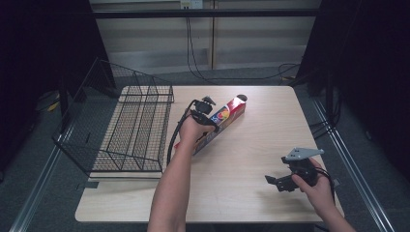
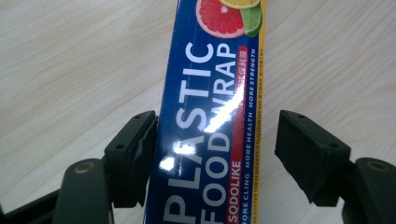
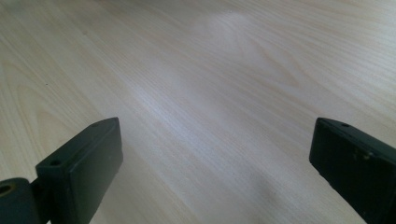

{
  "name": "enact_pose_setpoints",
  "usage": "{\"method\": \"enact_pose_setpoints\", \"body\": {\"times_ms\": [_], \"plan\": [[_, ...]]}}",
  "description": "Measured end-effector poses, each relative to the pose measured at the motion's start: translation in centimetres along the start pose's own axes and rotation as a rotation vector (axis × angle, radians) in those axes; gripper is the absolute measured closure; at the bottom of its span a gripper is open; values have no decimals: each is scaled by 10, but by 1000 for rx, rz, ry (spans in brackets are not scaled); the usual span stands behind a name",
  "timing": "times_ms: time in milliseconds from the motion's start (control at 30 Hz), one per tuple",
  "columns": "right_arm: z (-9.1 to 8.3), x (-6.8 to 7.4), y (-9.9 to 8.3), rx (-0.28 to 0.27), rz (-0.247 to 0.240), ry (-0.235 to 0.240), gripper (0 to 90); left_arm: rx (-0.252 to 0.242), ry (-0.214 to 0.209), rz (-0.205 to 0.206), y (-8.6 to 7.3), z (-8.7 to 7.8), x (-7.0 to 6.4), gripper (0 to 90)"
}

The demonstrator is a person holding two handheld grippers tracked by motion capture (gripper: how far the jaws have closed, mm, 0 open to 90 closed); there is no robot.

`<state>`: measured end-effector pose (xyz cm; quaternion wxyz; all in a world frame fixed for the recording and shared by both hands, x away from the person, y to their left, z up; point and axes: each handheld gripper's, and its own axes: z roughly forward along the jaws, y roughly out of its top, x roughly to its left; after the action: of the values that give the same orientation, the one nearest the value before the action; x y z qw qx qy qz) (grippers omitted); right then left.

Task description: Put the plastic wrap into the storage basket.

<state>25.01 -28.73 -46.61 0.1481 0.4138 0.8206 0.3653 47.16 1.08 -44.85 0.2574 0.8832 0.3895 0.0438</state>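
Lying flat near the middle of the table (image 1: pixel 251 159): plastic wrap box (image 2: pixel 210 126), just right of the wire basket (image 1: pixel 130 130). Straddling it with jaws apart, one touching its side, the other clear: left gripper (image 2: pixel 215 154). Hovering well apart near the table's front right, jaws spread wide: right gripper (image 3: pixel 215 163)

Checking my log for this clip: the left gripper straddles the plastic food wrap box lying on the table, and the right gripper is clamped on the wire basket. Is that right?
Not quite. The right gripper is not on the wire basket; it is open over bare table at the near right, as the high view and right gripper view show. The left gripper does straddle the plastic food wrap box lying on the table.
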Motion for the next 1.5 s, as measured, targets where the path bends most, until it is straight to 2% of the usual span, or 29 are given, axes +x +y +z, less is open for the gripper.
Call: {"method": "enact_pose_setpoints", "body": {"times_ms": [33,67,200,233,267,500,600,633,667,700,867,900,933,967,1033,1067,1167,1200,1267,1300,1367,1400,1433,1467,1500], "plan": [[0,0,0,0,1,4,26,0,10,9,0,0,0,311],[0,0,0,0,1,5,28,-8,11,-4,-1,0,-1,327],[0,1,0,0,2,1,28,-3,9,2,-2,-1,-1,398],[0,1,0,-1,3,0,28,15,2,24,-3,-3,0,404],[0,1,0,1,4,1,28,21,-2,25,-3,-4,-1,409],[0,1,0,1,1,1,28,55,-16,4,-9,-8,-10,420],[0,1,0,0,-1,-4,30,62,-13,12,-9,-9,-11,417],[0,1,0,-1,0,-4,30,64,-6,3,-9,-8,-12,411],[0,1,0,0,3,-4,30,54,-12,-9,-9,-6,-13,406],[0,1,0,0,4,-4,30,76,-20,16,-8,-6,-11,394],[1,1,0,6,-2,2,31,87,-24,11,-5,-1,-10,357],[1,1,0,9,-1,3,31,65,-16,-15,-4,3,-10,351],[1,1,0,9,-1,3,32,56,-12,-24,-3,4,-10,351],[1,1,0,9,-1,2,32,71,-18,-9,-1,5,-9,352],[1,1,0,8,-4,1,32,67,-11,-21,2,8,-11,357],[1,1,0,7,1,2,32,71,-15,-9,3,9,-11,356],[0,0,0,5,2,-1,32,110,-21,-1,6,15,-12,336],[0,0,0,5,4,-4,32,116,-10,-8,7,18,-14,333],[0,0,0,3,0,0,32,139,12,18,8,19,-13,383],[0,0,0,3,-1,-1,33,139,7,-11,9,19,-13,405],[0,0,0,4,1,2,33,136,22,-23,9,19,-15,426],[0,0,0,5,2,2,33,153,26,-23,10,18,-16,432],[0,0,0,6,3,3,33,165,20,-49,10,17,-16,439],[0,0,0,6,3,3,33,165,20,-49,10,17,-16,443],[1,1,0,6,-1,4,33,187,-16,-95,10,14,-14,444]]}}
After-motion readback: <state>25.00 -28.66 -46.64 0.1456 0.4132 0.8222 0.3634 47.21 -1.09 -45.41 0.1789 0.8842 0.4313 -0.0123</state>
